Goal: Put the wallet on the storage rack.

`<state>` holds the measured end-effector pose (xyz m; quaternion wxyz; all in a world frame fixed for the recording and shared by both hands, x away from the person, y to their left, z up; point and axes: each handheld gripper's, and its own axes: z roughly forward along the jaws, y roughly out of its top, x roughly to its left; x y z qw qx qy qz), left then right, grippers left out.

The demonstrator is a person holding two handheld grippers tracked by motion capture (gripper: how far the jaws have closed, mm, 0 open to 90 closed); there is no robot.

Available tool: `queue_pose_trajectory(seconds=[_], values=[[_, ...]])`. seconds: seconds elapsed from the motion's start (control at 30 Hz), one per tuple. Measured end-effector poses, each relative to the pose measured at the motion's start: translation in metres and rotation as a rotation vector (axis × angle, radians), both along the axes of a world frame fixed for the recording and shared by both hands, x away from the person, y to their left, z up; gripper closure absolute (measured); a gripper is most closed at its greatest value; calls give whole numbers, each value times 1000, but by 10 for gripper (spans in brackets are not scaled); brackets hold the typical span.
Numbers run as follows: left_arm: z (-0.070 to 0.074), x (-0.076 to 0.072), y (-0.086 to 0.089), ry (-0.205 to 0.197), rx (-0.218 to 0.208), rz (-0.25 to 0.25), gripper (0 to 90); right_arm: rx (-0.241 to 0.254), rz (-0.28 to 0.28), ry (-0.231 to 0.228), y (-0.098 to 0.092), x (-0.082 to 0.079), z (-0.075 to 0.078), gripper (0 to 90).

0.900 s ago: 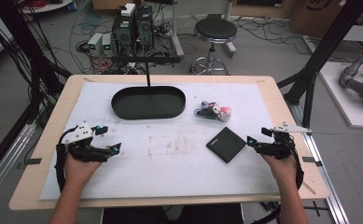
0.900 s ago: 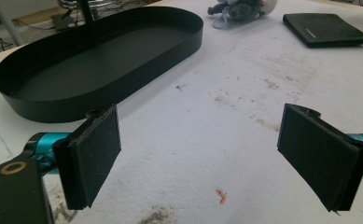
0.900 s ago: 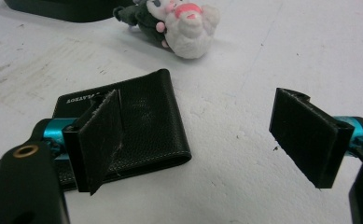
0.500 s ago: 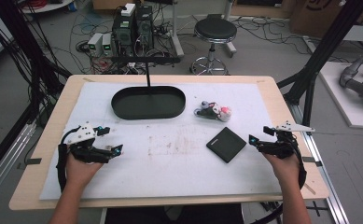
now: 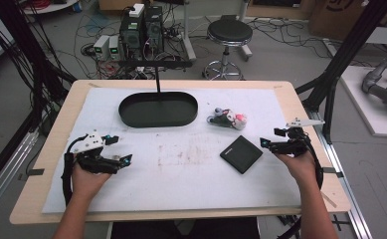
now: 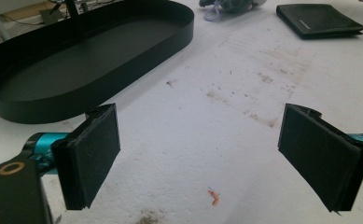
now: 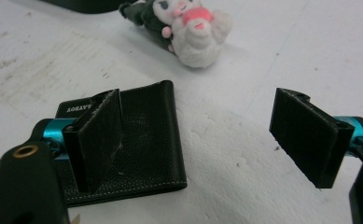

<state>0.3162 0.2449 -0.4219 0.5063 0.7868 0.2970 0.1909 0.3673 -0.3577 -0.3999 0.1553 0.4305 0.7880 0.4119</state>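
Nothing has yet been gripped: the wallet (image 5: 241, 154) lies flat on the white mat (image 5: 181, 184), well apart from the black tray (image 5: 158, 109), and the plush toy (image 5: 227, 119) rests on the mat between them, just beside the tray's right end. The right gripper (image 5: 263, 143) is held close to the wallet's right edge with its jaws spread wide and empty; in the right gripper view the wallet (image 7: 137, 140) is seen lying behind the left jaw rather than between the pads, so no contact can be claimed. The left gripper (image 5: 126, 159) hovers over bare mat on the left, jaws likewise released with nothing between them. The tray (image 6: 76, 70) is seen to be empty. Judged from this, the work is at its start: the wallet is likely to be grasped first, and both it and the toy remain to be moved
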Motion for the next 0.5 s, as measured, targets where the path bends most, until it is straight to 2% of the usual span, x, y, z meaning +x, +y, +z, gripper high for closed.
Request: queue_pose_trajectory(seconds=[0.17, 0.2, 0.23, 0.27, 0.3, 0.37, 0.5], values=[[0, 0, 0, 1, 8, -2, 128, 2, 48, 45, 7, 11, -4, 183], [0, 0, 0, 0, 13, -4, 128, -3, 64, 68, 10, 15, -8, 185], [0, 0, 0, -3, 13, -6, 128, -3, 64, 68, 10, 15, -8, 185], [0, 0, 0, -1, 10, -3, 128, -12, 68, 86, 13, 17, -10, 187], [0, 0, 0, 0, 12, -4, 128, -42, 76, 122, 18, 21, -16, 188], [0, 0, 0, 1, 12, -5, 128, -56, 80, 144, 21, 23, -20, 233], [0, 0, 0, 1, 12, -6, 128, -43, 86, 173, 23, 25, -27, 282]])
